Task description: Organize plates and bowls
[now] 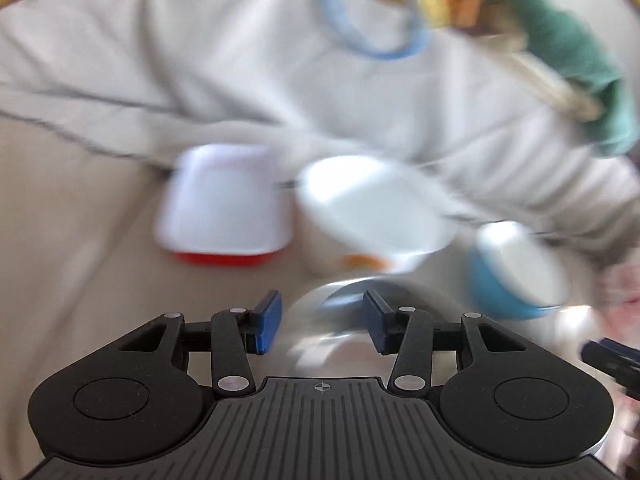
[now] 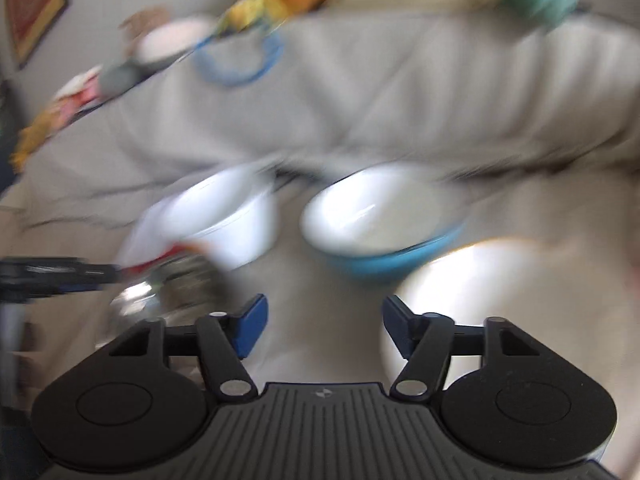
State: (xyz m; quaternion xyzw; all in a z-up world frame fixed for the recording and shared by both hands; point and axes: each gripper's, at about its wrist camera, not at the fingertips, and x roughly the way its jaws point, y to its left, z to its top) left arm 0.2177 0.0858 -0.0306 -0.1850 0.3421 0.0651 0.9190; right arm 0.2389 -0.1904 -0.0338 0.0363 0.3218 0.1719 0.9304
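left gripper (image 1: 322, 322): jaws apart, nothing between the blue pads; angled down over the cloth.
steel bowl (image 1: 360, 320): directly ahead of and below the left fingertips, its near rim showing between them, not touched. Judged thin metal, stiff, light, slick on the wall; take it by the rim, one pad inside and one outside.
white bowl (image 1: 372, 208): just beyond the steel bowl, ahead and slightly right of the left gripper. Orange mark on its outer wall. Looks ceramic, so heavier and chippable; rim pinch, set down softly.
red-based dish (image 1: 224, 200): ahead-left of the left gripper, just beside the white bowl; squarish, white inside. Rounded corner looks harder to pinch than a straight edge.
blue bowl (image 1: 516, 268): ahead-right of the left gripper, white inside.
right gripper (image 2: 322, 326): jaws apart and empty, only cloth between them.
cream plate (image 2: 500, 292): right of the right fingertips, partly behind the right finger; contact unclear. Flat and low, probably fragile; the edge must be lifted to get a pad under it.
grey cloth (image 2: 400, 100): soft, creased surface under everything; dishes may rock on it.
Image quality: heavy blur in both views; fine detail unreliable.
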